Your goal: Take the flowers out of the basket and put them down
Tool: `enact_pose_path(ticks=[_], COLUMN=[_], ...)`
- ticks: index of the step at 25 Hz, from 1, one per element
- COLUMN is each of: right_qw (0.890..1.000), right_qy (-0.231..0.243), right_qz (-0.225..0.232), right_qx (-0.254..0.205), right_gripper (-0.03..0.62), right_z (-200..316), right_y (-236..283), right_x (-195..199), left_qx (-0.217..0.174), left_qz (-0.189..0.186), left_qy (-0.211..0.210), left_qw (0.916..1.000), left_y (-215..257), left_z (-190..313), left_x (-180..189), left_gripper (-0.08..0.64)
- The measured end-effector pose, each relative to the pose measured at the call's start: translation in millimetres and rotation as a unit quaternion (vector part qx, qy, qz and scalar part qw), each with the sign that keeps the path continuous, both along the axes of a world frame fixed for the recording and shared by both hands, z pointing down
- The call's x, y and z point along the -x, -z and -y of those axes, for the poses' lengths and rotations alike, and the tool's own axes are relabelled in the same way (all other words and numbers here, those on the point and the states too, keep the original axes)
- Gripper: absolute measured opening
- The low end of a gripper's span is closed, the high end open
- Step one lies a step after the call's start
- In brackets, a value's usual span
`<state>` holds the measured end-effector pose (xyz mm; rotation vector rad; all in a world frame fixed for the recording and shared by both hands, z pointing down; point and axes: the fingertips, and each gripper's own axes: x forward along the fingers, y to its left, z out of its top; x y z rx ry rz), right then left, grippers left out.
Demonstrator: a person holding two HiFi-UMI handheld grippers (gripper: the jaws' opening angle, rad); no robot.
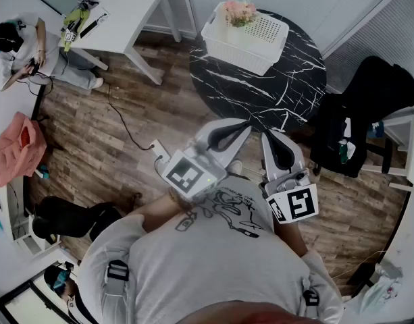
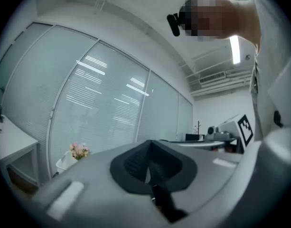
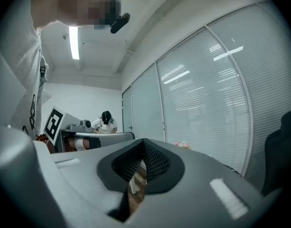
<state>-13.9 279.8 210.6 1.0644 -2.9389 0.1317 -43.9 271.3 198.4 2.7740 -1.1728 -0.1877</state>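
**Head view, read from left to right.** At the far left a seated person (image 1: 17, 49) and a white desk (image 1: 129, 9) are seen; neither is involved in the task. Near the middle, the left gripper (image 1: 235, 128) is held close to the person's chest, above the wooden floor (image 1: 125, 113). Its fingers are pressed together with nothing between them, as is confirmed in the left gripper view. Just beside it, the right gripper (image 1: 273, 140) is held in like manner, fingers together and empty. Ahead of both, the round dark marbled tabletop (image 1: 261, 93) carries the white basket (image 1: 257, 49) at its far side. The flowers (image 1: 239, 12) stand upright in the basket's left end. A black chair (image 1: 369, 100) is placed to the right of the tabletop.

**Step in hand.** This is judged to be the approach: no flower has been taken out, and both grippers are well apart from the basket.
- The fingers should be parted before the basket's rim is passed, and the bunch entered from above.
- The stems, rather than the blooms, are best gripped low down, so that petals are not crushed.
- A straight upward lift is advised until the rim is cleared.
- The basket looks light and could be dragged, so its wall might be steadied with the free gripper.
- The bare near side of the tabletop is suited to the setting down.
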Motion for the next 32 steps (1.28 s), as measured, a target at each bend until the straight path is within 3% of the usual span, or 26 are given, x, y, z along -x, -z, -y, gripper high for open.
enact_pose_path(ticks=[7,12,32], right_qw=[1.000,1.000,0.999], right_qy=[0.004,0.007,0.029], right_qz=[-0.005,0.023,0.012], right_qx=[-0.004,0.007,-0.003], right_gripper=[0.005,0.005,0.005], right_z=[-3.5,-3.6,9.8], right_y=[1.1,2.4,3.1], right_x=[0.0,-4.7,-50.3], left_qx=[0.002,-0.002,0.006], left_qz=[0.001,0.005,0.003], left_qy=[-0.002,-0.005,0.008], left_qw=[1.0000,1.0000,0.9999], left_y=[-1.0,-1.0,-5.8], left_z=[-5.2,-3.2,12.4], left_x=[-3.2,-8.4,-58.5], left_gripper=[0.002,0.002,0.002])
